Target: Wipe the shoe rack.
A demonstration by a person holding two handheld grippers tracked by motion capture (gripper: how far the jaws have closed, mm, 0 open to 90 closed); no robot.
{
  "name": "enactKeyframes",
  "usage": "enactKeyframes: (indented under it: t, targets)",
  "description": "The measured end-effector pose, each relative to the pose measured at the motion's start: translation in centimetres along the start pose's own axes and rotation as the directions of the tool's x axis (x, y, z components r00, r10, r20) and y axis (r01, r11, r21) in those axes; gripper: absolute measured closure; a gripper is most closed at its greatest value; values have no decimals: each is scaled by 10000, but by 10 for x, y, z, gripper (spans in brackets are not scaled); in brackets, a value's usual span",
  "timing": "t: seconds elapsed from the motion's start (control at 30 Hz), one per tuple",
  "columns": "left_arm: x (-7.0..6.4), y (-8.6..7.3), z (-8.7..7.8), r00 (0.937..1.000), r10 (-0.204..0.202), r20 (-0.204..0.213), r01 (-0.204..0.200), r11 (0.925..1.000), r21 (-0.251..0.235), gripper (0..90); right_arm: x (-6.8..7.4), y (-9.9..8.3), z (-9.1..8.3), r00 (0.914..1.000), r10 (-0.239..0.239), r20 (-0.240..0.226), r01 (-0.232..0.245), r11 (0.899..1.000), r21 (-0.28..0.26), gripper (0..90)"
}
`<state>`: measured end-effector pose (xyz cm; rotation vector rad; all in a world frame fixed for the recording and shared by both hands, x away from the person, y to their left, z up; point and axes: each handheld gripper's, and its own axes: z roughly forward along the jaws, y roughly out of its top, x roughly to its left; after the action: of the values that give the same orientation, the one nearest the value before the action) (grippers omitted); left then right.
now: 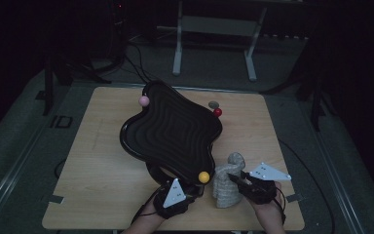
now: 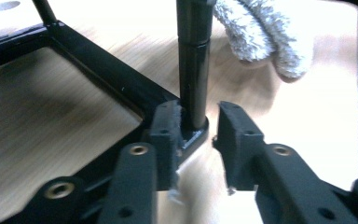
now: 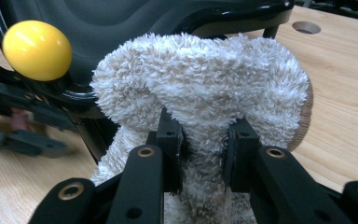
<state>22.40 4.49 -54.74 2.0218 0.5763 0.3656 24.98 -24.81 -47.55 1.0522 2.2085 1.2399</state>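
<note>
— Fluffy grey-white towel [image 3: 200,88], pinched in the right gripper [image 3: 204,156]; its jaws are nearly closed, with a fold of the pile squeezed between the pads, and the cloth stands bunched upright on the wooden table [image 1: 102,161] near the front edge.

— And in the high view?

— Same there; the towel [image 1: 226,183] rises just left of the right gripper [image 1: 238,181], close beside the front rim of the black wavy tray [image 1: 170,129]; the tray is a glossy, lobed dish with ridged contour lines, tilted on a black frame.

— Anything in the tray?

— Its ridged bowl looks bare; three balls sit at its rim instead: a pink ball [image 1: 143,101] at the far left edge, a red ball [image 1: 217,112] at the far right edge, a yellow ball [image 1: 204,177] at the near edge, just beside the towel; whether they are fixed to the rim I cannot tell; a small grey disc [image 1: 214,104] lies on the table just behind the red one.

— The left gripper?

— Left gripper [image 2: 200,133] sits at the foot of the stand; its jaws are partly open, set on either side of a black upright post [image 2: 193,60]; the left pad touches the post's base, the right pad stands clear, so nothing is clamped; the black base frame [image 2: 98,70] runs off to the left across the wood.
</note>
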Motion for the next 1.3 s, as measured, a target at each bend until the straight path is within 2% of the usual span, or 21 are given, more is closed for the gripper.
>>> enactKeyframes:
  t: [0.07,0.17,0.23,0.3,0.4,0.43,0.53,0.6,0.63,0.67,0.73,0.8,0.9,1.0,1.03,1.1,1.2,1.23,1.27,1.3]
  targets:
    - [5,-3,-13,9993,-379,-58,378,9991,-172,620,0,1,-3,10000,-33,15,33,10000,-57,721]
    - [17,-13,-34,9967,-563,-580,545,9979,-337,553,0,1,-8,10000,17,-15,-18,9999,-132,721]
    - [30,-22,-47,9921,-647,-1074,616,9976,-318,519,2,2,-12,10000,-23,-44,22,9999,-169,721]
    - [46,-31,-59,9839,-1002,-1482,950,9946,-415,497,5,3,-15,9999,-108,-102,105,9996,-244,721]
    - [75,-40,-74,9672,-1287,-2188,1106,9895,-930,492,12,7,-23,9993,-271,-259,261,9990,-373,721]
    - [83,-41,-77,9625,-1388,-2331,1159,9872,-1094,490,16,9,-27,9989,-315,-361,298,9985,-453,720]
    - [113,-41,-81,9418,-1700,-2900,1322,9805,-1454,487,23,13,-35,9977,-438,-517,405,9971,-643,720]
    - [127,-40,-80,9303,-1798,-3196,1340,9780,-1601,470,28,17,-40,9967,-556,-594,511,9958,-760,720]
    - [133,-38,-78,9305,-1685,-3252,1227,9800,-1567,469,30,18,-42,9959,-624,-658,571,9952,-799,720]
    - [139,-36,-75,9279,-1635,-3351,1175,9812,-1532,462,33,20,-44,9951,-710,-694,651,9944,-838,720]
    - [151,-33,-69,9282,-1901,-3198,1408,9752,-1710,449,37,25,-46,9931,-756,-901,673,9935,-919,720]
    - [162,-30,-62,9264,-1872,-3266,1355,9753,-1747,441,40,29,-46,9915,-862,-971,767,9923,-974,719]
    - [173,-26,-53,9283,-2229,-2976,1653,9644,-2066,439,44,33,-45,9895,-955,-1088,846,9913,-1011,719]
    - [178,-23,-46,9292,-2188,-2979,1613,9652,-2059,425,48,36,-39,9868,-977,-1295,851,9914,-995,718]
    - [181,-21,-44,9310,-2198,-2916,1597,9632,-2161,425,48,36,-39,9868,-977,-1295,851,9914,-995,718]
    - [188,-18,-37,9326,-2395,-2701,1731,9533,-2474,411,52,38,-30,9847,-1051,-1391,928,9914,-918,712]
    - [190,-15,-32,9383,-2233,-2642,1537,9534,-2597,464,55,38,-17,9853,-1075,-1325,986,9925,-717,648]
    - [190,-14,-29,9404,-2129,-2653,1447,9562,-2544,525,56,37,-11,9870,-951,-1292,871,9940,-664,619]
    - [190,-14,-28,9394,-1984,-2796,1293,9604,-2469,563,58,36,-6,9876,-803,-1350,730,9956,-580,591]
    - [191,-14,-28,9379,-1964,-2859,1260,9609,-2466,593,58,35,-2,9868,-759,-1431,695,9964,-494,566]
